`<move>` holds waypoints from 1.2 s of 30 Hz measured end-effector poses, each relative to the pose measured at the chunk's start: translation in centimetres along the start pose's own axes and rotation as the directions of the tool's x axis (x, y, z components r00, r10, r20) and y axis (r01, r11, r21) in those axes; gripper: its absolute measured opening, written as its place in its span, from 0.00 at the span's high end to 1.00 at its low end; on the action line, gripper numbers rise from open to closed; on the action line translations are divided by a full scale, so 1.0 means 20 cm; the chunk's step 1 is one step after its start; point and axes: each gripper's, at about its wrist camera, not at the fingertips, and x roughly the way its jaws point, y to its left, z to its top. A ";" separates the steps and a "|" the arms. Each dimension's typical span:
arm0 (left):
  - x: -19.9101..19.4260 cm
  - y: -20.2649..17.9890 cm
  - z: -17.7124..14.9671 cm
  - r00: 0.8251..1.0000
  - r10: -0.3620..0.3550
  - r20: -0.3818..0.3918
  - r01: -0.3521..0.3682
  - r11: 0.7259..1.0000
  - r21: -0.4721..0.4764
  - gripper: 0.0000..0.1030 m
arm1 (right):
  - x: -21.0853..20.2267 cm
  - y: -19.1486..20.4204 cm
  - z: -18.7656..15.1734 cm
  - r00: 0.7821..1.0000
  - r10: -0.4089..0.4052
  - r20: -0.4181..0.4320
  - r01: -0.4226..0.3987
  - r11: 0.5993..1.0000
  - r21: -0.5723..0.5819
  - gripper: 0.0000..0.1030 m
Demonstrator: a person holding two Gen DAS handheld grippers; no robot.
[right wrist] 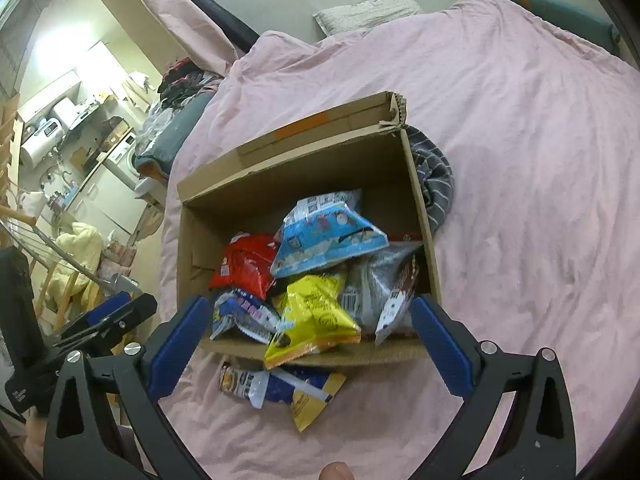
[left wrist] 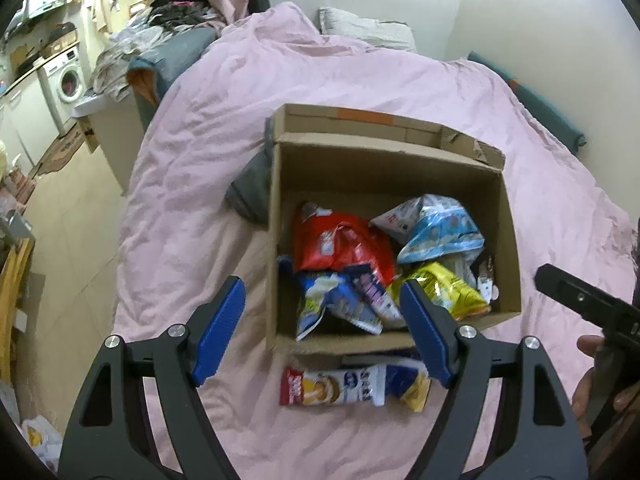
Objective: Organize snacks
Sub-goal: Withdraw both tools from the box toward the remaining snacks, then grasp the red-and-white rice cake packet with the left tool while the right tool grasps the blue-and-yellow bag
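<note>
An open cardboard box (left wrist: 384, 168) (right wrist: 304, 168) stands on a pink bed cover. It holds several snack bags: a red one (left wrist: 340, 246) (right wrist: 248, 262), a light blue one (left wrist: 440, 234) (right wrist: 328, 236), a yellow one (left wrist: 452, 288) (right wrist: 316, 316). Two packets lie on the cover in front of the box: a white and red one (left wrist: 332, 388) (right wrist: 240, 382) and a dark blue and yellow one (left wrist: 408, 382) (right wrist: 308, 396). My left gripper (left wrist: 322, 332) is open and empty above them. My right gripper (right wrist: 310, 344) is open and empty over the box's near edge.
A grey striped cloth (right wrist: 434, 178) (left wrist: 252, 188) lies against the box's side. A pillow (left wrist: 368, 28) lies at the bed's head. Piled clothes (left wrist: 176, 12) sit left of the bed. A washing machine (left wrist: 66, 80) and cabinets stand across the floor at left.
</note>
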 end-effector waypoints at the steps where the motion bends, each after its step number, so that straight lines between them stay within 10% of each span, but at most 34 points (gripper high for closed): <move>1: -0.01 0.01 -0.01 1.000 0.003 -0.006 -0.003 1.000 -0.010 0.25 | 0.00 0.00 -0.01 1.000 0.002 -0.003 -0.002 1.000 0.002 0.00; 17: -0.04 0.16 -0.20 0.996 0.010 -0.090 -0.021 0.993 -0.119 0.13 | 0.07 0.04 -0.26 0.990 0.017 -0.139 -0.017 1.000 0.003 0.00; 31: 0.00 0.34 -0.24 0.989 0.005 -0.146 -0.040 0.969 -0.243 0.13 | 0.51 0.01 -0.39 0.917 0.023 -0.398 0.025 0.993 0.115 0.01; 36: -0.01 0.37 -0.25 0.990 -0.003 -0.143 -0.033 0.968 -0.249 0.13 | 0.66 -0.03 -0.39 0.896 0.065 -0.440 0.032 0.977 0.210 0.29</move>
